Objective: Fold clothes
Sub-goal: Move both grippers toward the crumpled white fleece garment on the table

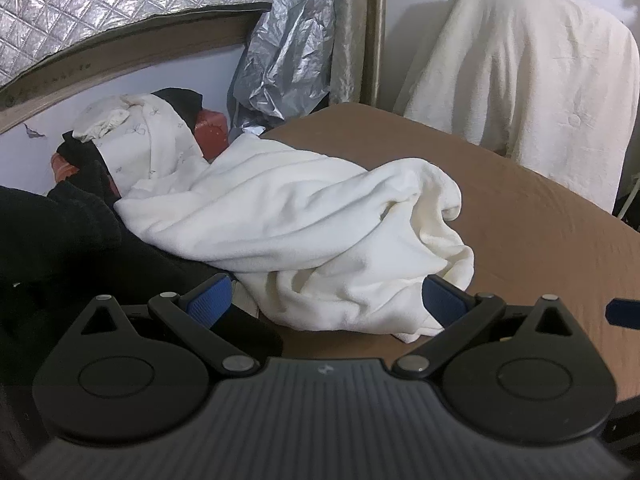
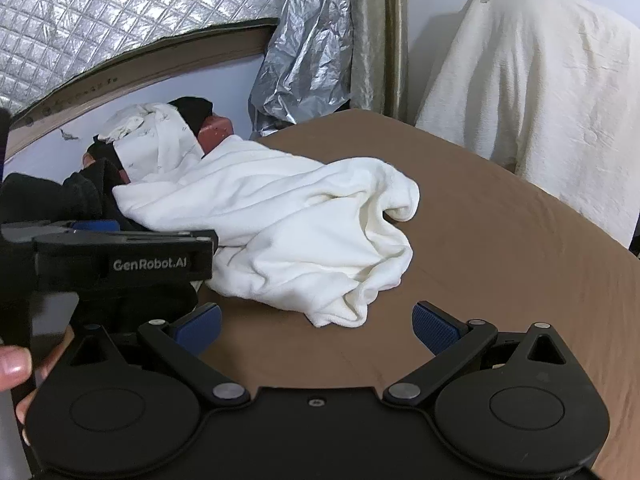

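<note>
Quilted silver sheet (image 1: 100, 4): 11 o'clock, hanging on the wall.
Wooden frame (image 1: 120, 60): curved band under the quilted sheet.
Crinkled silver foil (image 2: 304, 48): 12 o'clock, slumped in the corner.
Red box (image 1: 212, 132): 10 o'clock, against the wall.
Worktop (image 2: 500, 248): brown, plain, filling 3 o'clock.

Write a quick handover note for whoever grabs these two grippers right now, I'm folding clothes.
Left gripper: open, empty, its fingers on either side of the near edge of the white garment, not closed on it.
Right gripper: open, empty, over bare brown table just short of the garment's near corner.
The white garment lies crumpled and unfolded in the middle of the table. Behind it, by the wall, is a pile of more clothes: a printed white piece and black clothes at the left.
Done: nothing looks folded yet.
Left: grip the white garment, spread it flat, fold it, then work through the pile.
</note>
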`<state>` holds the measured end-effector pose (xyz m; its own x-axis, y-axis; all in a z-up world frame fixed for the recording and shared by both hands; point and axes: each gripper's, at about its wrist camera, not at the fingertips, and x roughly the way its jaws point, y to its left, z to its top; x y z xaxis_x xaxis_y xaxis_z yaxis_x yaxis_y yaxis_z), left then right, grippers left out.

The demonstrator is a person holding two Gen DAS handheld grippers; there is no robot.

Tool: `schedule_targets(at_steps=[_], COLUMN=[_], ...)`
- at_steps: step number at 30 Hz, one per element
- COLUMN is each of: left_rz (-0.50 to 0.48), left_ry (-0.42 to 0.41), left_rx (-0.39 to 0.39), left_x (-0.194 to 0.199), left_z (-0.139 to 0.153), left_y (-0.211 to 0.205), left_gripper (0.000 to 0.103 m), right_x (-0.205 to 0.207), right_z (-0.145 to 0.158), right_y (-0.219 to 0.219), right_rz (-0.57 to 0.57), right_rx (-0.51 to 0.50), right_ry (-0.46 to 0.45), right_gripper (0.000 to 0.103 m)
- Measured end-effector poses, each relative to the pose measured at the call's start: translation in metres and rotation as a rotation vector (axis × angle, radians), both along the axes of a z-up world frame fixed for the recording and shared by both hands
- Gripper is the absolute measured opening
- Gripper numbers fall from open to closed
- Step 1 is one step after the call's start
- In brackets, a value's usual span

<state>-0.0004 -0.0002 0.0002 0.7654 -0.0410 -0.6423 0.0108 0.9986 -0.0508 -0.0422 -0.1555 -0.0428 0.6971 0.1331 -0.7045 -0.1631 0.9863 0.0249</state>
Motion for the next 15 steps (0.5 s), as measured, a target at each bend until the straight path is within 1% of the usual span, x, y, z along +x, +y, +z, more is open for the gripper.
schedule_targets(at_steps=[5,7,11,15], left_rz=[-0.018,-0.017,-0.028,-0.028], left_ry=[0.0,0.011,0.001,-0.001], left_rx=[-0.009,-0.027,-0.041,-0.039], left_x=[-0.0036,-0.0008,-0.0012,-0.0016], left_z=[0.0006,0.0006,0.0007,-0.0003], left_y=[-0.004,-0.0026,0.001,-0.0001], left_gripper=[0.103,0.103,0.103,0.103], right_x=[-0.0001,-0.0001,-0.0001,-0.0002], right_z=[0.0023,0.0032,0.005,0.0061], right_y=[-0.0021,-0.0029,-0.0046,-0.0067], right_rz=[-0.009,-0.013,-0.02,-0.03], right_rx=[0.001,0.002,0.003,0.008], right_ry=[0.007,0.01,0.015,0.019], right_gripper=[0.103,0.103,0.103,0.103])
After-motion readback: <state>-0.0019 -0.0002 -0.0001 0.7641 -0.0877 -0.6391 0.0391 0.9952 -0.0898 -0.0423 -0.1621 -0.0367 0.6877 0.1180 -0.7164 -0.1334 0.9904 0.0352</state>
